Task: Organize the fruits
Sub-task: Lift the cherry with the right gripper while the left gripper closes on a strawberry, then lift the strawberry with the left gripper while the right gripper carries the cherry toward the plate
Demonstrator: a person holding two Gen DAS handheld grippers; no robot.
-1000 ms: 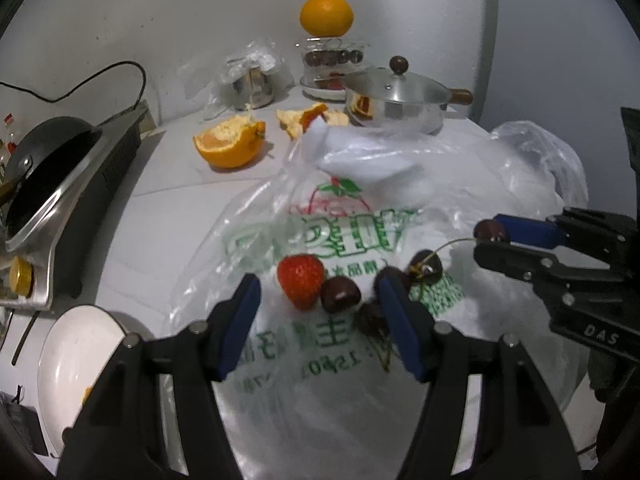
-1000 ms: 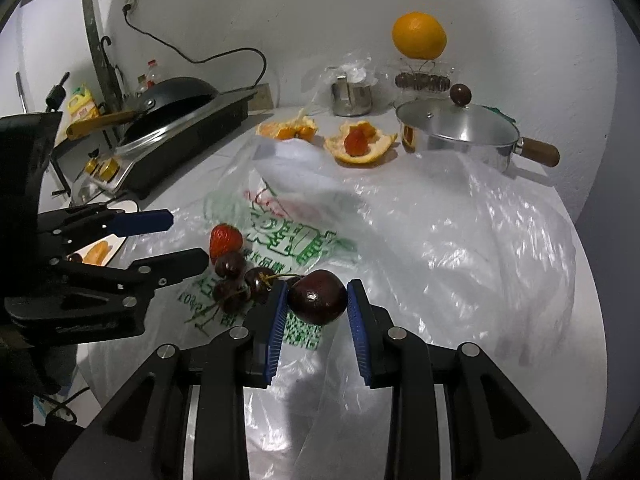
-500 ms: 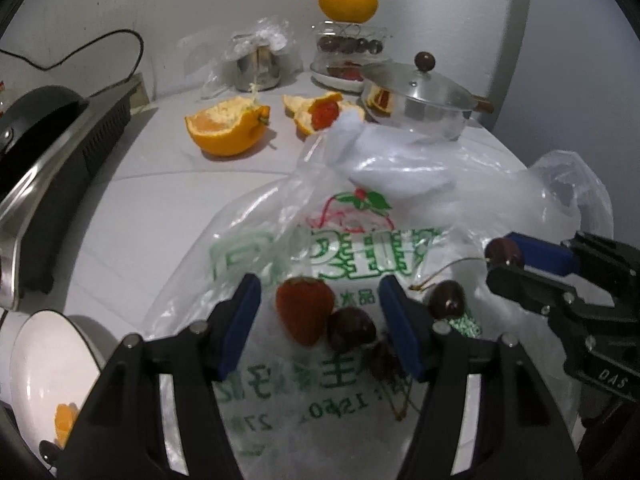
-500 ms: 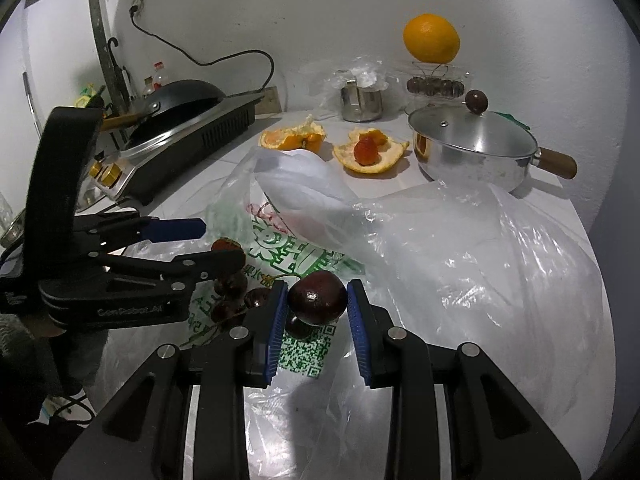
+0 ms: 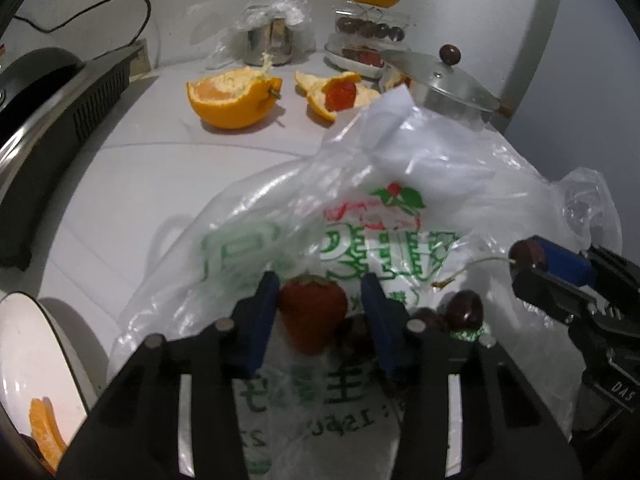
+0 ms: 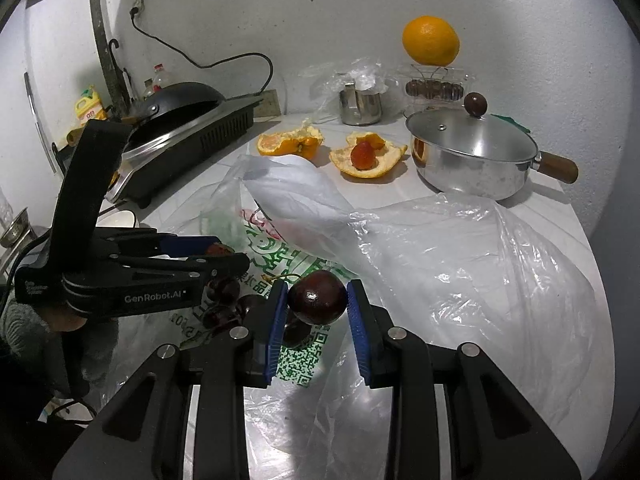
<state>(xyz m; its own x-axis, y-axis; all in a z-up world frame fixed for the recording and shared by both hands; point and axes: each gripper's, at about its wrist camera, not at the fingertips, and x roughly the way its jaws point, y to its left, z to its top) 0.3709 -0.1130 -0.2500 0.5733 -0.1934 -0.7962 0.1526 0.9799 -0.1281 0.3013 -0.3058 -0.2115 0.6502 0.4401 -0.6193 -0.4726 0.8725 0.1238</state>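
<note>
A red strawberry [image 5: 313, 312] lies on a printed plastic bag [image 5: 400, 208] beside several dark cherries [image 5: 464, 312]. My left gripper [image 5: 320, 316] straddles the strawberry and its jaws are closing. The left pad touches the fruit; a small gap remains at the right pad. In the right wrist view the left gripper [image 6: 226, 256] comes in from the left, with a sliver of the strawberry [image 6: 218, 249] showing. My right gripper [image 6: 317, 300] is shut on a dark cherry [image 6: 317, 298], held just above the bag [image 6: 460, 264]. Its stem points left.
Two orange peel halves [image 5: 232, 98] lie behind the bag, one cupping a strawberry [image 6: 362, 156]. A lidded steel pot [image 6: 472, 156], a steel cup [image 6: 360, 106] and a whole orange [image 6: 431, 40] on a clear box stand at the back. A stove with a pan [image 6: 188, 128] is left; a white plate [image 5: 24, 360] is near left.
My left gripper has come forward and down over the strawberry, and its jaws have narrowed around it. The right gripper keeps still with the cherry.
</note>
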